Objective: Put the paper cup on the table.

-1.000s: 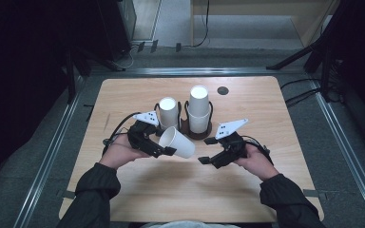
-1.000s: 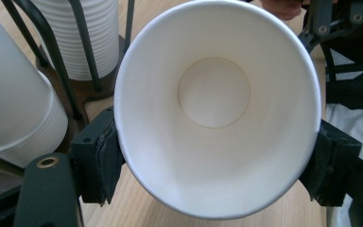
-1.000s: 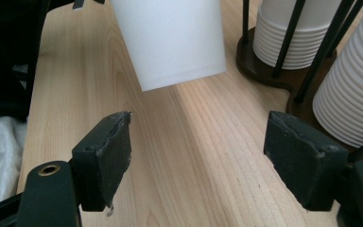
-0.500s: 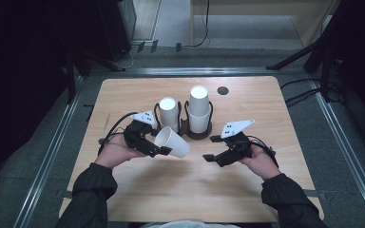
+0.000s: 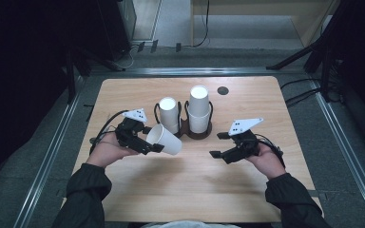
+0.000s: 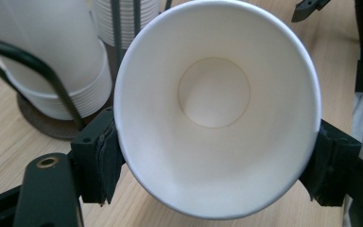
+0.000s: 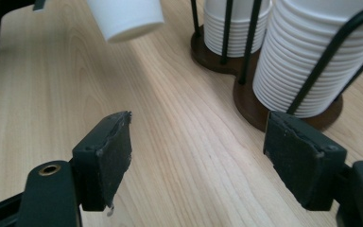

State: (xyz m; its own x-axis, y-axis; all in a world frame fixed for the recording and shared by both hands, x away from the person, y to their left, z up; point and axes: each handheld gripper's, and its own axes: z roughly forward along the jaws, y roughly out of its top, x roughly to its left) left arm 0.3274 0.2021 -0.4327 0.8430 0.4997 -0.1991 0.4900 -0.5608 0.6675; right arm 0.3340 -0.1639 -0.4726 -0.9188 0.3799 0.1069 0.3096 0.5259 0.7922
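One paper cup empty, clamped in left claw | right claw agape

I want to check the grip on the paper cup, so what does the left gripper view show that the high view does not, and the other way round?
The left gripper view looks straight into the white paper cup: its round rim, its empty inside and flat bottom, with a black pad pressed on each side of the rim.

The high view shows the whole light wooden table, both hands, the open right gripper and a small dark disc.

Both show the cup clamped in the left gripper and the stacks of white cups in the dark wire holder.
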